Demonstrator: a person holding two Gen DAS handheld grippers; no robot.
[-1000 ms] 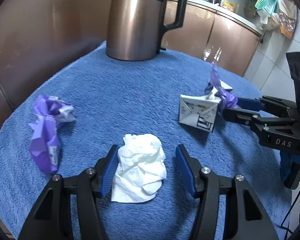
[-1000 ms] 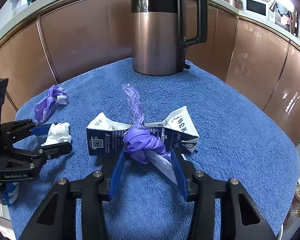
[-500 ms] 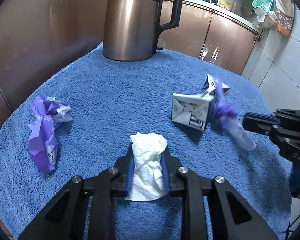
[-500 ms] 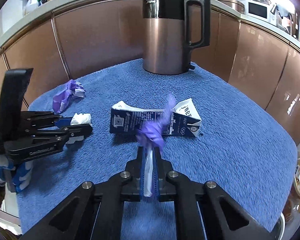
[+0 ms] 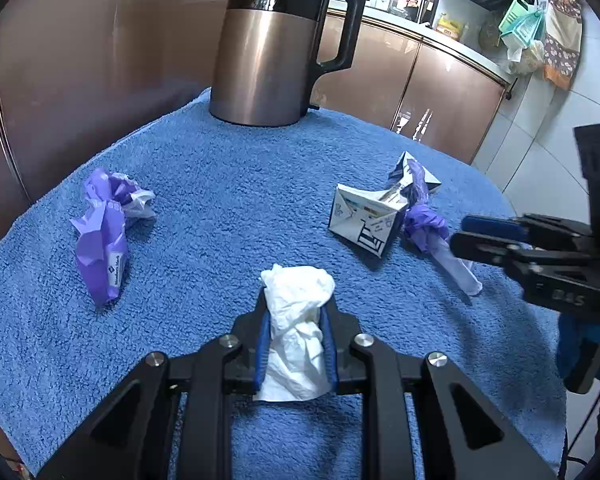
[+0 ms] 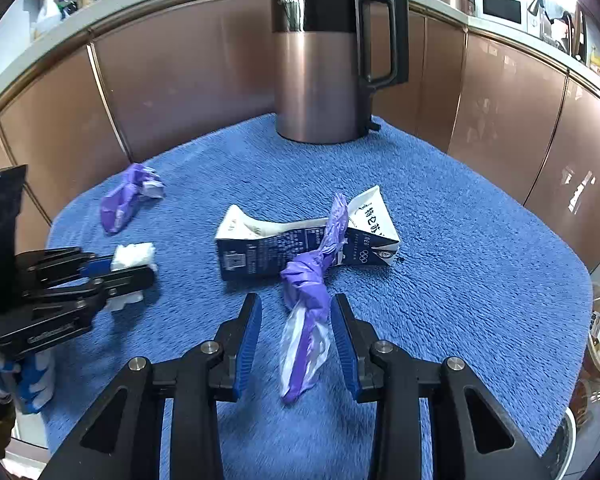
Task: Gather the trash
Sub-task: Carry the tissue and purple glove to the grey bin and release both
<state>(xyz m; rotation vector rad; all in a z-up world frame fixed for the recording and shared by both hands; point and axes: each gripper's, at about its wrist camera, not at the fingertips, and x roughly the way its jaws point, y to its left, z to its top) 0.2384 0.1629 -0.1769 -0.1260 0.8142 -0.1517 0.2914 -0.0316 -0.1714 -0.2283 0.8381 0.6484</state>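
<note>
1. The kettle (image 5: pixel 276 52) is reading "Midea"; the purple wrapper (image 5: pixel 104 236) label is too blurred to read.
2. The left gripper (image 5: pixel 296 344) is clenching the tissue (image 5: pixel 298 332), which is pointing to 12 o'clock.
3. The right gripper (image 6: pixel 296 340) is standing released; the purple bag (image 6: pixel 310 292) is lying between its fingers, pointing to 12 o'clock, across the carton (image 6: pixel 268 248) on the blue towel (image 6: pixel 460 260).

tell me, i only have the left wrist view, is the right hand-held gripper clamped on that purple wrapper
Observer: No. The right hand-held gripper is open, and the purple wrapper lies loose between its pads on the blue towel.
Operator: is the wrapper clear of the carton
Observer: No. Its far end drapes up across the long printed side of the flattened carton.
</note>
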